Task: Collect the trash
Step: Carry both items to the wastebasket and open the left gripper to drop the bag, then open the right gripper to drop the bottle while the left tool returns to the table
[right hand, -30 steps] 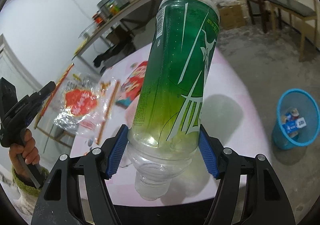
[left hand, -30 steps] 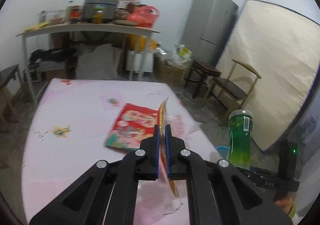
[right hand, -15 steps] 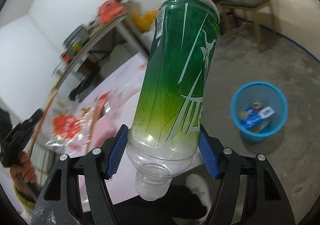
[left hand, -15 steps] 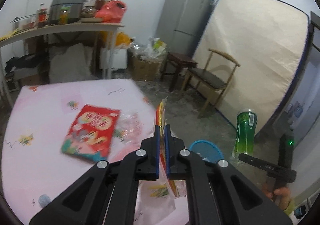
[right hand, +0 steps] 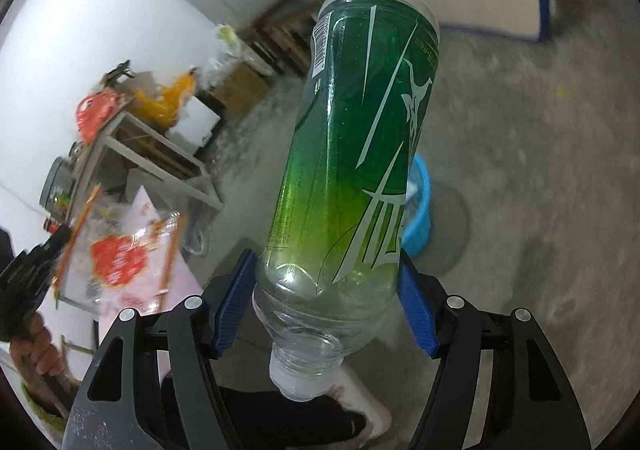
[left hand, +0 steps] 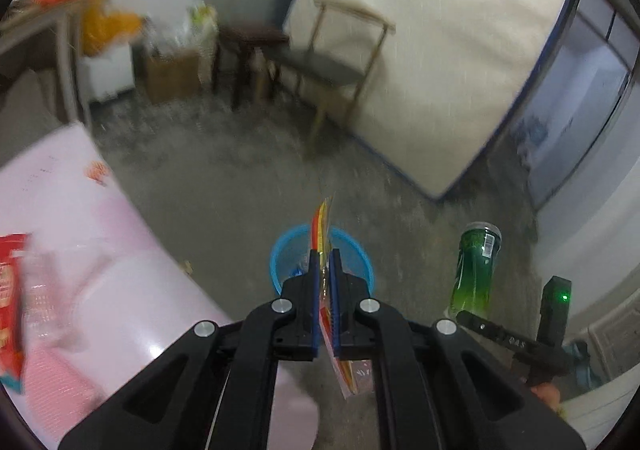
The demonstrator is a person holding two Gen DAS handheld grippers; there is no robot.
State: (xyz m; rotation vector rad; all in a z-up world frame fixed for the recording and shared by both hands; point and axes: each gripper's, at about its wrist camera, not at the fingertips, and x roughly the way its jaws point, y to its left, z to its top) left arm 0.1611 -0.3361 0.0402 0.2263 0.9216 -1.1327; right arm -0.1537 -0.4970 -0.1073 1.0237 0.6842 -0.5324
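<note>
Blue bin [left hand: 280,258] half hidden behind left tongs [left hand: 325,282] and wrapper [left hand: 322,224]; contents unreadable. Bottle [right hand: 352,154] covers most of bin in right view. Red packet [left hand: 9,290] cut by edge. Background motion-blurred.

My left gripper [left hand: 325,274] is clamped shut, its blue pads pinching a thin wrapper [left hand: 323,226] edge-on between them. My right gripper [right hand: 326,298] is closed around a bottle [right hand: 356,154] held cap-down and tilted, pads pressed against both sides of its lower body.
</note>
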